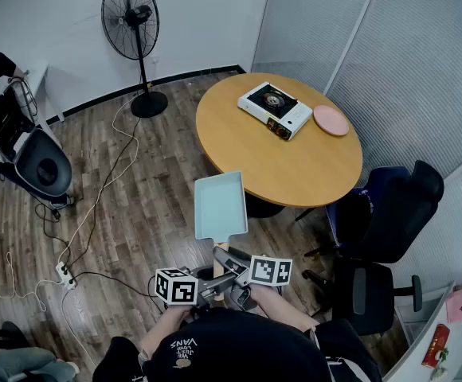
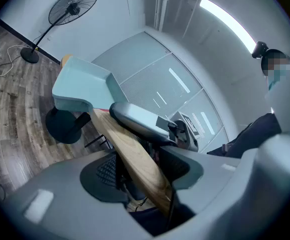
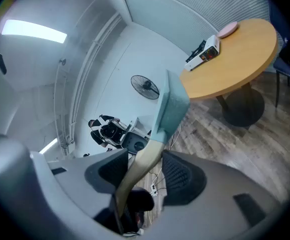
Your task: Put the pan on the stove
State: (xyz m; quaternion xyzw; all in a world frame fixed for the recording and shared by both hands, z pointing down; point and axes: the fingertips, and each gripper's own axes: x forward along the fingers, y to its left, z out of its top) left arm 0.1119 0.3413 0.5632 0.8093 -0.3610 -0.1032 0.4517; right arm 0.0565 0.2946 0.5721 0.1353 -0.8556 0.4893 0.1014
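A light blue rectangular pan [image 1: 220, 205] with a wooden handle [image 1: 221, 253] hangs in the air over the wood floor, short of the round table [image 1: 295, 165]. Both grippers meet on that handle close to my body. My left gripper [image 1: 212, 277] is shut on the handle [image 2: 135, 154], which runs up between its pads to the pan [image 2: 82, 86]. My right gripper [image 1: 229, 267] is shut on the handle [image 3: 140, 166] nearer the pan [image 3: 171, 109]. The white portable stove [image 1: 275, 109] sits on the far side of the table, its burner bare.
A pink plate [image 1: 330, 120] lies right of the stove. A black office chair [image 1: 382, 213] stands right of the table. A floor fan [image 1: 135, 38] is at the back, cables and a power strip [image 1: 65, 274] trail across the floor on the left.
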